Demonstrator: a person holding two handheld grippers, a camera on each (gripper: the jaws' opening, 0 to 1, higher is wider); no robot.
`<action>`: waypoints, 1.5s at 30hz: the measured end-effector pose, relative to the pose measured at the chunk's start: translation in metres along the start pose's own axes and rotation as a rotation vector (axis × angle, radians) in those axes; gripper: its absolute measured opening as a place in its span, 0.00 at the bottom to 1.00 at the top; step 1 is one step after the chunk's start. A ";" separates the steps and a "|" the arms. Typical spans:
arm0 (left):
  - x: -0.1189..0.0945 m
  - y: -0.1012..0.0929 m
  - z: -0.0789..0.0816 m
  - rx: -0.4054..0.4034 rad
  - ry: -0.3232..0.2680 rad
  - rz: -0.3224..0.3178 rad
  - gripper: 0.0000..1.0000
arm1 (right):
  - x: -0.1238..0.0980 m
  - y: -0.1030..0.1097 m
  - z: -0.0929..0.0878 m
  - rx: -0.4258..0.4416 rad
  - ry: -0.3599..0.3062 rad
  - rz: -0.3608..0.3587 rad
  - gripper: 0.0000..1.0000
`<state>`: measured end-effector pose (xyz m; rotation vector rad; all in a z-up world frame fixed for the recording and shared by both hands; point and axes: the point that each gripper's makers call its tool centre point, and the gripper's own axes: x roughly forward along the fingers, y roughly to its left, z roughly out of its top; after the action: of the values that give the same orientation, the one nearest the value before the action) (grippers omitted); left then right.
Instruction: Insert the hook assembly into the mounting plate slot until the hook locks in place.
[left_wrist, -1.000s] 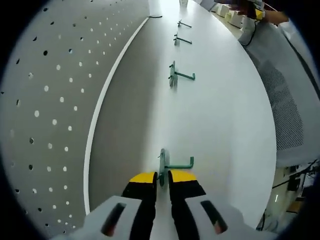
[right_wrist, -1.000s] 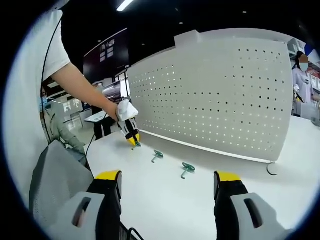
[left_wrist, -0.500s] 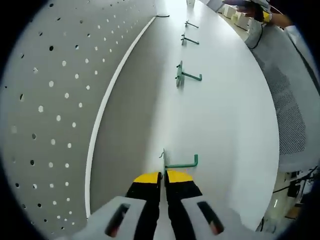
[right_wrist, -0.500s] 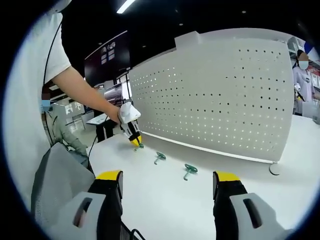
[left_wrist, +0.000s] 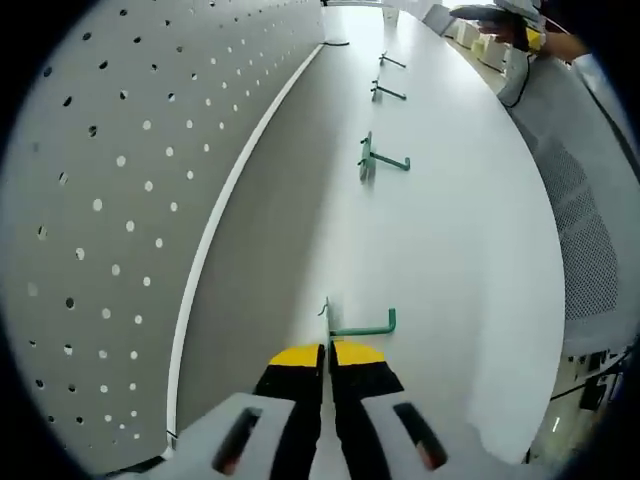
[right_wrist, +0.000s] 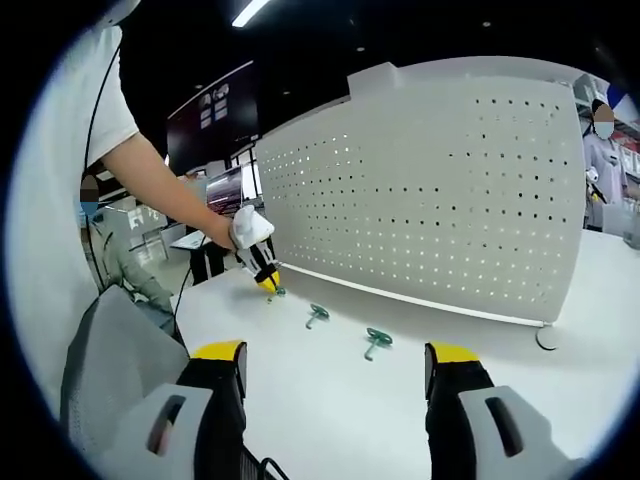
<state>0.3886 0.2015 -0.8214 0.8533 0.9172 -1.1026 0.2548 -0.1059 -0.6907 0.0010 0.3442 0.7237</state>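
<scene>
A green hook (left_wrist: 364, 326) with a thin back plate lies on the white table (left_wrist: 450, 250) beside the perforated mounting board (left_wrist: 100, 200). My left gripper (left_wrist: 327, 350) is shut on that hook's plate, the hook arm pointing right. In the right gripper view the left gripper (right_wrist: 266, 281), held in a person's hand, meets the table at the foot of the mounting board (right_wrist: 450, 190). My right gripper (right_wrist: 335, 353) stands open above the table with nothing between its jaws.
Three more green hooks (left_wrist: 376, 160) (left_wrist: 386, 92) (left_wrist: 392, 61) lie in a row further along the table. Two of them (right_wrist: 317, 315) (right_wrist: 377, 340) lie between the grippers. A grey mesh chair back (right_wrist: 110, 370) stands at the table's edge. A person (right_wrist: 604, 150) stands far right.
My left gripper's jaws have closed onto the nearest hook's plate. The left gripper view has since tilted a little towards the board. The right gripper has barely moved.
</scene>
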 end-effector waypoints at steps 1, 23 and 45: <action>0.000 0.000 0.000 0.001 -0.003 0.004 0.02 | 0.000 0.000 0.000 0.000 0.001 0.001 0.70; -0.012 0.013 0.012 -0.148 -0.193 0.113 0.01 | 0.001 0.001 0.003 -0.006 -0.009 0.005 0.71; -0.041 0.011 0.045 -0.241 -0.373 0.194 0.01 | -0.003 -0.004 0.006 -0.016 -0.022 -0.021 0.70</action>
<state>0.3992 0.1776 -0.7656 0.5029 0.6246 -0.9202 0.2573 -0.1105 -0.6848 -0.0094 0.3168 0.7055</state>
